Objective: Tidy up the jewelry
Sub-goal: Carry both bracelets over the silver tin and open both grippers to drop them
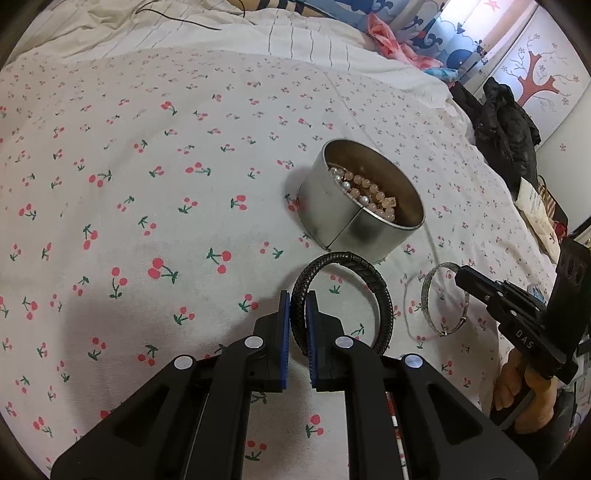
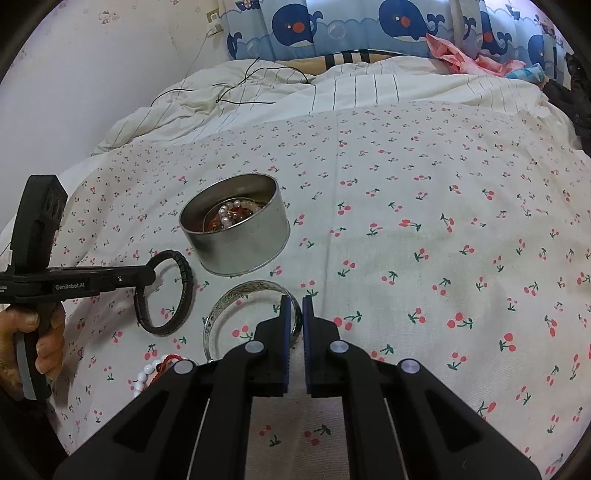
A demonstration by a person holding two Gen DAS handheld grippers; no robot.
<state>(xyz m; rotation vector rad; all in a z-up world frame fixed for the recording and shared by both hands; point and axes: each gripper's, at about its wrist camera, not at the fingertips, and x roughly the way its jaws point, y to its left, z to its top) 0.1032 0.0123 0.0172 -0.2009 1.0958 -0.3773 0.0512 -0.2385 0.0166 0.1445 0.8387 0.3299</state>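
While the bed [image 2: 424, 229] carries a cherry-print sheet against a whale-pattern headboard [image 2: 332, 26], the left gripper [image 1: 297, 301] pinches the black braided bracelet [image 1: 373, 280]; the right gripper [image 2: 294, 306] clamps the silver bangle [image 2: 229, 299] beside the tin [image 2: 243, 243] of beads.

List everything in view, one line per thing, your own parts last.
tin: one, silver, round, open, on the bedspread
beads: several strands, pearl white and pale pink, inside the tin
braided bracelet: one, black, in the left claw
bangle: one, silver, in the right claw
bead string: one, white with red cord, near edge
bedspread: one, white, cherry print
left claw: black, blue pads
right claw: black, blue pads
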